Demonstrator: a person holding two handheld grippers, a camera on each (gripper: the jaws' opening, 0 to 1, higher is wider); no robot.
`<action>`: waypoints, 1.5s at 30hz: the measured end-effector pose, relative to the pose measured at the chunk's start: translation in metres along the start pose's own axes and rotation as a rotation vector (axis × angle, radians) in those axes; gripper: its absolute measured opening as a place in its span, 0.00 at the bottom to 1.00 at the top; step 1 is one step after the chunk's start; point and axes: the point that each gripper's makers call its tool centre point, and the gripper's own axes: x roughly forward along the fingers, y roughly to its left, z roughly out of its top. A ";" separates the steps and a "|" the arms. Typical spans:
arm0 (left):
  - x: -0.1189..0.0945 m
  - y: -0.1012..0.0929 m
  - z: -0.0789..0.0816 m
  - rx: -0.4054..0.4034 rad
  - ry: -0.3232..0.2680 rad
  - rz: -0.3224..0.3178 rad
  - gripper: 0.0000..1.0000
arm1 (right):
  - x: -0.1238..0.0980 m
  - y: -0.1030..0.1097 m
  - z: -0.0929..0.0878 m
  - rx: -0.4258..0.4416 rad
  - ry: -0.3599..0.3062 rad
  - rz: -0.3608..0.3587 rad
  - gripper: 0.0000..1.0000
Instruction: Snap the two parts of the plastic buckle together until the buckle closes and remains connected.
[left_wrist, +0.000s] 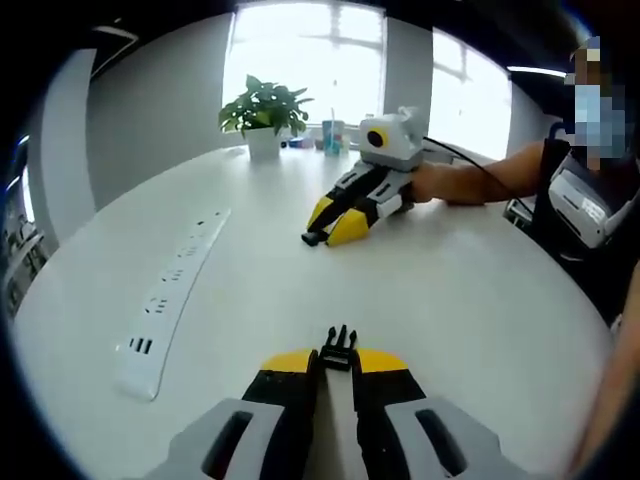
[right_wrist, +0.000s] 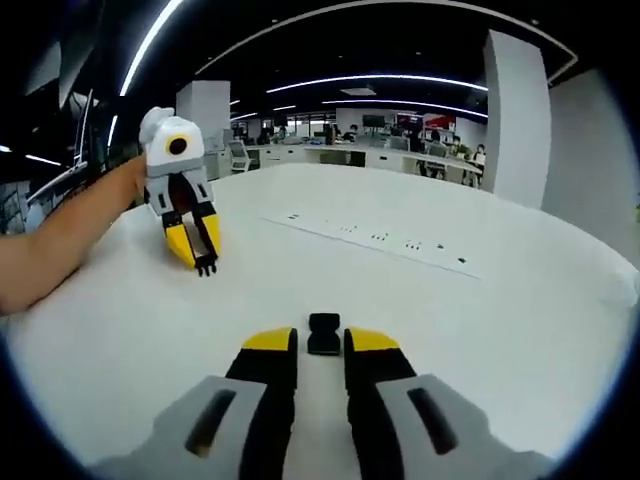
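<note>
The pronged black buckle half (left_wrist: 340, 348) sticks out between the yellow tips of my left gripper (left_wrist: 338, 364), which is shut on it, low over the white table (left_wrist: 470, 300). My right gripper (right_wrist: 322, 346) is shut on the black socket half (right_wrist: 323, 334). In the left gripper view the right gripper (left_wrist: 335, 228) lies farther across the table, a black piece (left_wrist: 313, 238) at its tip. In the right gripper view the left gripper (right_wrist: 200, 250) is at the far left with the prongs (right_wrist: 206, 266) pointing down toward the table. The two halves are well apart.
A long white power strip (left_wrist: 170, 295) lies on the table; it also appears in the right gripper view as the power strip (right_wrist: 380, 238). A potted plant (left_wrist: 264, 118) and a cup (left_wrist: 333, 136) stand at the far edge. A person's arm (left_wrist: 480, 180) holds the right gripper.
</note>
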 end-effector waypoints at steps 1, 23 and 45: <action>0.000 0.001 0.000 0.000 -0.001 -0.001 0.13 | 0.000 0.000 0.000 -0.001 0.000 -0.002 0.17; 0.000 0.001 0.000 0.037 -0.015 -0.025 0.15 | -0.002 -0.005 0.002 -0.030 -0.006 -0.014 0.14; 0.003 0.006 0.003 0.055 -0.077 -0.028 0.13 | 0.001 -0.005 0.003 -0.042 -0.004 -0.015 0.12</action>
